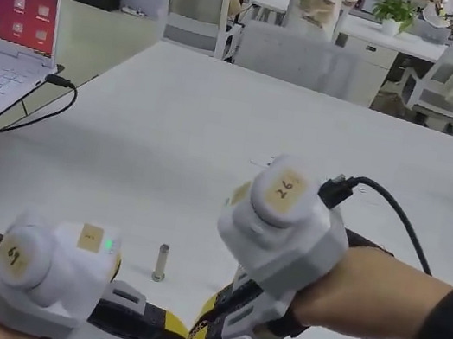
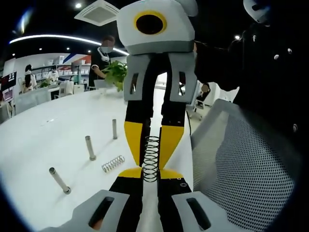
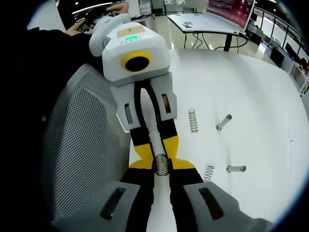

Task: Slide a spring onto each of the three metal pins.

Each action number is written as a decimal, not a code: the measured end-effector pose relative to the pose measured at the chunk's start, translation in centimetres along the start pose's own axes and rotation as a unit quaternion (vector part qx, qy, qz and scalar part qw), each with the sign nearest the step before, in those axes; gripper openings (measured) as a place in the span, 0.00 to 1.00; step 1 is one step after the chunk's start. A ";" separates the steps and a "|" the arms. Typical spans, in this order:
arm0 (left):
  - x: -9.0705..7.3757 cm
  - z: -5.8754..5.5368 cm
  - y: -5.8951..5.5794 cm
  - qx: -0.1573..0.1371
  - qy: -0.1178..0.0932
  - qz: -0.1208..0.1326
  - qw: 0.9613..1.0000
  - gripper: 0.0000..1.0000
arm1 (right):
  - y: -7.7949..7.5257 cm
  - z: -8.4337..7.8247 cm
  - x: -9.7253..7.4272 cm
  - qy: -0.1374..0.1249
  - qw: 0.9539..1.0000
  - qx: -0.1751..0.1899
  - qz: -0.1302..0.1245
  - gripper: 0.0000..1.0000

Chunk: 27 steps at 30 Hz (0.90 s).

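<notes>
My two grippers meet nose to nose near the table's front edge, the left gripper (image 1: 164, 336) from the left and the right gripper (image 1: 207, 329) from the right. A steel spring (image 2: 151, 158) lies lengthwise between both pairs of yellow-tipped jaws, and both look shut on it. In the right gripper view I see that spring (image 3: 161, 165) end-on. Three upright metal pins (image 2: 114, 129) (image 2: 90, 148) (image 2: 59, 180) stand bare on the white table. One pin (image 1: 160, 263) stands just beyond the jaws. A loose spring (image 2: 113, 164) lies beside the pins; two loose springs (image 3: 193, 120) (image 3: 208, 172) lie by pins (image 3: 223, 122).
An open laptop (image 1: 7, 17) with a black cable (image 1: 44, 107) sits at the table's left edge. A grey mesh chair back (image 2: 241, 159) is close behind the grippers. Chairs, desks and people are across the room beyond the table.
</notes>
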<state>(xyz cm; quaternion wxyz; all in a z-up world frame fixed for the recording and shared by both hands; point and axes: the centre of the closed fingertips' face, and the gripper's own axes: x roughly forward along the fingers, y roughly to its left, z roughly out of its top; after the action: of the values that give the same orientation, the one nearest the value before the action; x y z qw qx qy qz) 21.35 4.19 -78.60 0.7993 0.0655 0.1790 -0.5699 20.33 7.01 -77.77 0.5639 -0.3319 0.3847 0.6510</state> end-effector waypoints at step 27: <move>-1.2 -0.6 1.8 -0.055 -0.013 0.043 0.997 0.46 | -1.7 -1.5 -1.9 0.003 0.999 0.020 -0.028 0.09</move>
<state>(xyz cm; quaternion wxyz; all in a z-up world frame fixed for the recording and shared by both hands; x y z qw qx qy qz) 22.59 6.11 -78.93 0.8279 0.0222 0.1967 -0.5248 22.26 4.95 -77.06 0.5875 -0.3326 0.3900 0.6262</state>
